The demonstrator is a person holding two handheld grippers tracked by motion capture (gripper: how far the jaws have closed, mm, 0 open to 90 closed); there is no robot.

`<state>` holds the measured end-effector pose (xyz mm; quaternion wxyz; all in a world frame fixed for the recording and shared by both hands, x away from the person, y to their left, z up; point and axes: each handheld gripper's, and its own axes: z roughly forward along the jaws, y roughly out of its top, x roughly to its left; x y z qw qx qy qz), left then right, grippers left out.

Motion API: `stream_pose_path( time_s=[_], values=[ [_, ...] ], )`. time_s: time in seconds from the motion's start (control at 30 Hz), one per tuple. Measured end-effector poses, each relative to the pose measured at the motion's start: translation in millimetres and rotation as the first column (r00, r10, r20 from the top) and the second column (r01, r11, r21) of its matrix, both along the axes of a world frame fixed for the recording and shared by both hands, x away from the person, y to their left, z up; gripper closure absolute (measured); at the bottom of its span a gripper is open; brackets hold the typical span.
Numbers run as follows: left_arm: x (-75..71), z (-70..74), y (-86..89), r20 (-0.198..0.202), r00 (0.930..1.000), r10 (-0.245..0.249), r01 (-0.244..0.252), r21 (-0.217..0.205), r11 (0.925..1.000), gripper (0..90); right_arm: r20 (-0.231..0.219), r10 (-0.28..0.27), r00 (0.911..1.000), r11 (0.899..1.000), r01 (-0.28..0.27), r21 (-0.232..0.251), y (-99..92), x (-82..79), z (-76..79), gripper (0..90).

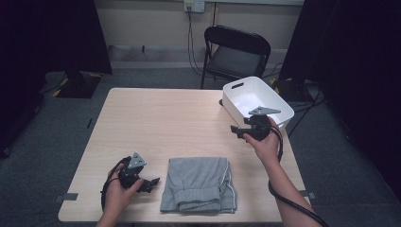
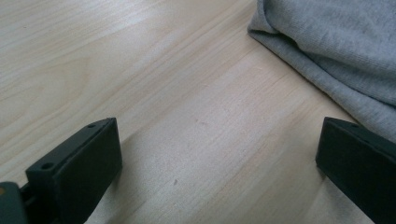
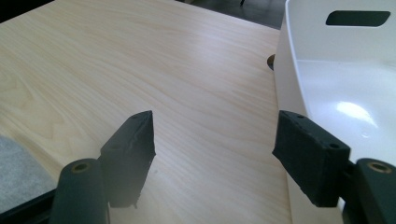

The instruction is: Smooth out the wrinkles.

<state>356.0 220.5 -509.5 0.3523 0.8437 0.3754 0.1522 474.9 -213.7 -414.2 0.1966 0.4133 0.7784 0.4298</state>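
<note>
So far, we are seeing grey garment lying folded at lower centre of high view, near table front edge; white bin at upper right sitting empty; transfer looking undone; left gripper gaping wide beside garment, grasping nothing; right gripper hovering released, empty, beside bin.

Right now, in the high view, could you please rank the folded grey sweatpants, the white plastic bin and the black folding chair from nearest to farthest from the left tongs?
1. Folded grey sweatpants: just right of the left tongs, at the table's near edge.
2. White plastic bin: far right corner of the table.
3. Black folding chair: on the floor behind the table.
</note>
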Motion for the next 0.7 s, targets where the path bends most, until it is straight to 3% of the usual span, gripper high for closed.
stream_pose_path(
  time_s=[0.13, 0.37, 0.53, 0.7],
  values=[
    [0.0, 0.0, 0.0, 0.000, 1.0000, 0.000, 0.000, -0.001, 1.0000, 0.0, 0.000, -0.014, 0.9999, 1.000, 0.014, -0.019, -2.9, 5.0, 0.9, 28.6],
    [0.0, 0.0, 0.0, 0.000, 1.0000, 0.000, 0.000, 0.000, 1.0000, 0.0, -0.021, -0.059, 0.9981, 0.998, 0.059, 0.002, -14.4, 11.5, -4.3, 29.9],
    [0.0, 0.0, 0.0, 0.000, 1.0000, 0.000, 0.000, 0.000, 1.0000, 0.0, -0.017, -0.085, 0.9962, 0.995, 0.084, -0.049, -20.6, 16.9, -6.7, 30.4],
    [0.0, 0.0, 0.0, 0.000, 1.0000, 0.000, 0.000, 0.000, 1.0000, 0.0, -0.038, -0.104, 0.9939, 0.994, 0.103, -0.021, -24.2, 19.9, -13.7, 32.4]
  ],
)
